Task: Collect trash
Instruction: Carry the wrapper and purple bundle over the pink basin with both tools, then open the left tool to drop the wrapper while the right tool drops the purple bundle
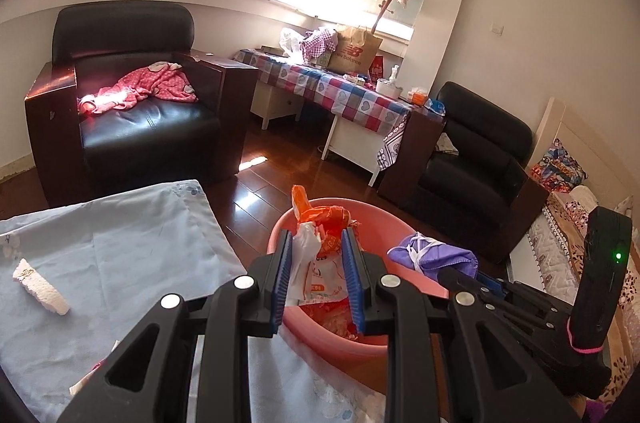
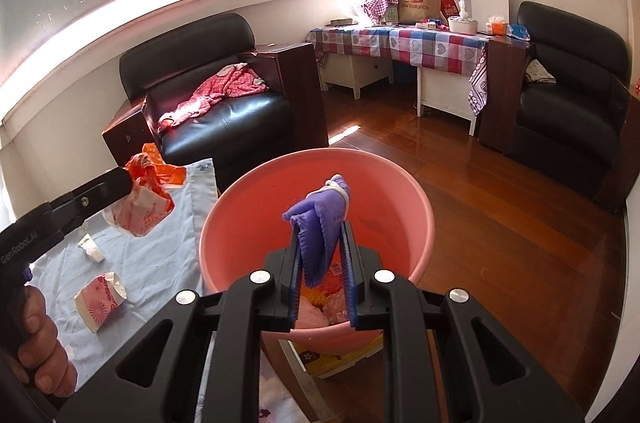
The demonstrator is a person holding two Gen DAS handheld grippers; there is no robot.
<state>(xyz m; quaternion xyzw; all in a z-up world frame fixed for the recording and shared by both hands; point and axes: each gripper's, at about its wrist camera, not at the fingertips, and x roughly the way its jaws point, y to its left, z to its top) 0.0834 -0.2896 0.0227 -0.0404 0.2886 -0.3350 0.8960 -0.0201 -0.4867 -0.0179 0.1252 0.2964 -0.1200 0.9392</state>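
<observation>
Pink plastic basin [image 2: 416,211] sits just beside the edge of the bench [image 1: 132,243], which is draped in a pale blue cloth. Your left tongs [image 1: 318,271] grip a crumpled orange-and-white wrapper [image 1: 320,223], pinched between the blue pads; from the left camera it hangs before the basin, while the right camera shows it over the cloth near the basin's rim. Your right tongs [image 2: 323,255] are clamped on a folded purple mask [image 2: 320,219], held above the basin's opening. More wrappers [image 2: 332,297] already lie in the basin's bottom. On the cloth remain a crumpled white scrap [image 2: 91,249] and a pink-patterned paper cup [image 2: 100,297] on its side. A hand [image 2: 42,351] holds the left tool's handle.
</observation>
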